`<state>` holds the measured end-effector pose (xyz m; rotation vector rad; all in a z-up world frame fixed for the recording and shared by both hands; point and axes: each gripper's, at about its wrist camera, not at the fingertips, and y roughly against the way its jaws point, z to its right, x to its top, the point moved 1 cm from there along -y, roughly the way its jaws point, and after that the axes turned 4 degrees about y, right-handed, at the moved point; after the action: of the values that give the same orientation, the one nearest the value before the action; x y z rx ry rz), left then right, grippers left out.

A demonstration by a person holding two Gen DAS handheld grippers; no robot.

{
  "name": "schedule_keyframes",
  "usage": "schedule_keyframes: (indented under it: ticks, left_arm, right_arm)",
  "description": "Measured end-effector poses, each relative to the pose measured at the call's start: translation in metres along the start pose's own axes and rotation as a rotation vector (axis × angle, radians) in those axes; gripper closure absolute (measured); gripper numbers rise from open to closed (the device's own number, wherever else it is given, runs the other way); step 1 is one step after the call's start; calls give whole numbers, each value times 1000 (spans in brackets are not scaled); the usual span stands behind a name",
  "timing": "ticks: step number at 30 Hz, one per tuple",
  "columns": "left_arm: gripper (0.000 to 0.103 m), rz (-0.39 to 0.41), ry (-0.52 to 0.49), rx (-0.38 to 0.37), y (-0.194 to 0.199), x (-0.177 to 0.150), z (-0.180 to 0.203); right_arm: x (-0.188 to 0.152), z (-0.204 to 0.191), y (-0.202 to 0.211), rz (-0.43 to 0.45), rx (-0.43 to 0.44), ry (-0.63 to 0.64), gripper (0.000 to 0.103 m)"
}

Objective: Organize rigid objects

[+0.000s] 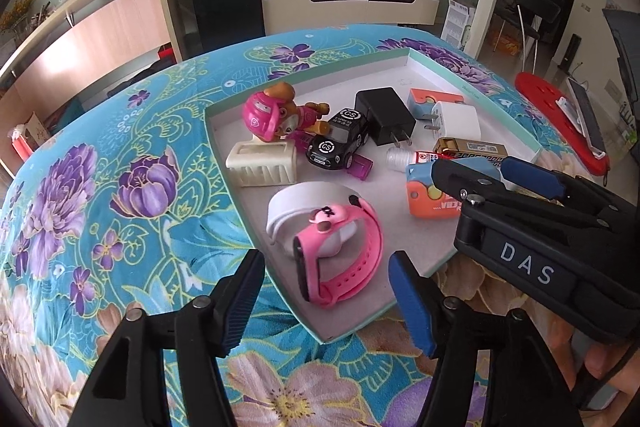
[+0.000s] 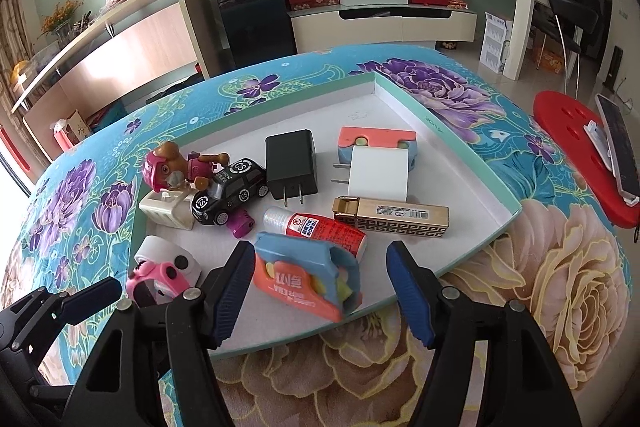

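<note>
Now both grippers, left [image 1: 326,301] and right [image 2: 322,293], are hovering open and empty over the tray [image 2: 472,151], watch [image 1: 340,251] just beyond the left.

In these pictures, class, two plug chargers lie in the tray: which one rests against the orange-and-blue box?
The white charger: it leans on the orange-and-blue box behind it. The black charger lies apart, beside the toy car.

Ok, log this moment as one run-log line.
left gripper: open, pink watch between jaws, unpressed | right gripper: open over orange-blue box | both items in tray
</note>
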<state>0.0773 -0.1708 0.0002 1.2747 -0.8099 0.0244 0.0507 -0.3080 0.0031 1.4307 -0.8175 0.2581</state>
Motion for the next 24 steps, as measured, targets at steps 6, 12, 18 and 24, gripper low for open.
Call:
schedule_keyframes:
  ticks: [6, 12, 18, 24]
  left_arm:
    - [31, 18, 43, 19, 16, -6, -14]
    - [18, 18, 137, 88, 29, -24, -42]
    - [6, 9, 237, 167, 36, -46, -74]
    - [0, 23, 280, 228, 49, -63, -92]
  right_arm:
    - [3, -6, 13, 17, -6, 19, 31]
    - [-5, -18, 23, -6, 14, 50, 31]
    - [-25, -30, 24, -76, 46, 62, 31]
    - [-43, -39, 27, -129, 84, 54, 31]
